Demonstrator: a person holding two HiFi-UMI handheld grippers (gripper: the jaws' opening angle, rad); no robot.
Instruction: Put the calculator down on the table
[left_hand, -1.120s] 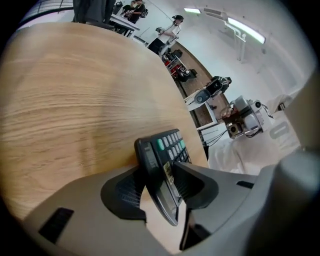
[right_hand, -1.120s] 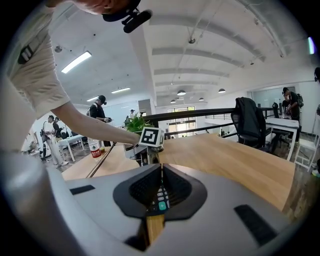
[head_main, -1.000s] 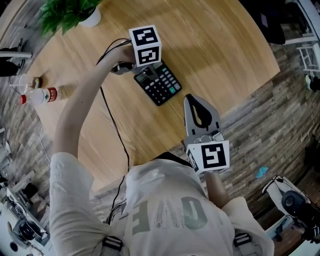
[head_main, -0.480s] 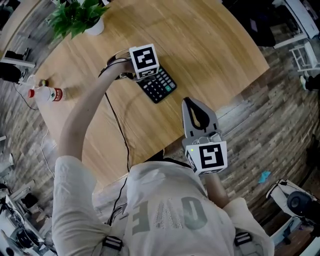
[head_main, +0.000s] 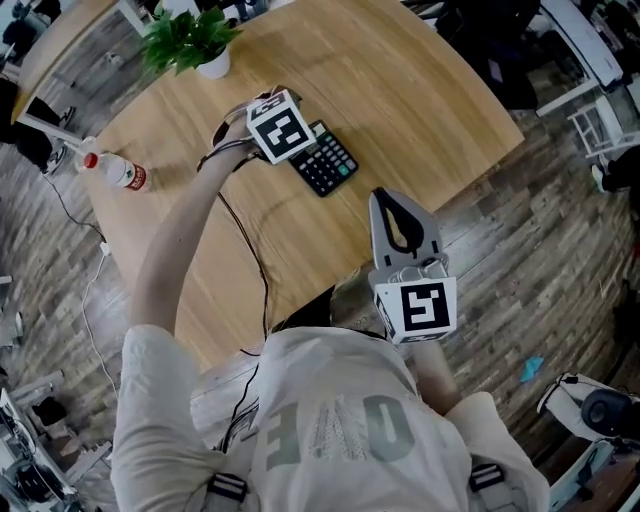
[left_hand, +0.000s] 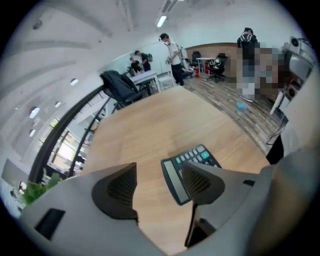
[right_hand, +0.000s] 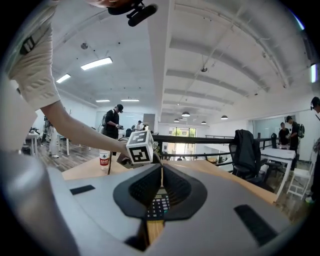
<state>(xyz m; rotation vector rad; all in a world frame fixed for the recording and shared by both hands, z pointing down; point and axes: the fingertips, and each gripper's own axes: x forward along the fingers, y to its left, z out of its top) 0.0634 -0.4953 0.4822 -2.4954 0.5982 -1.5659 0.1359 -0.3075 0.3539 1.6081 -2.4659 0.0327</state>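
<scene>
On the round wooden table (head_main: 430, 90) the calculator (head_main: 328, 162) was laid flat. The left gripper (left_hand: 159, 186) had just been opened wide and lifted clear, with nothing between its jaws, so the placing was apparently finished. The right gripper (right_hand: 161, 175) was held closed and empty.

- The calculator (head_main: 325, 160) lies flat on the table (head_main: 400, 90), near its right edge in the head view.
- The left gripper (left_hand: 160, 187) hangs over the calculator's left end, apart from it.
- The right gripper (head_main: 392, 205) sits below-right of the calculator, over the table's edge.
- The potted plant (head_main: 195, 42) stands up-left of the calculator, well apart.
- The bottle (head_main: 118, 172) lies far left of the calculator.
</scene>
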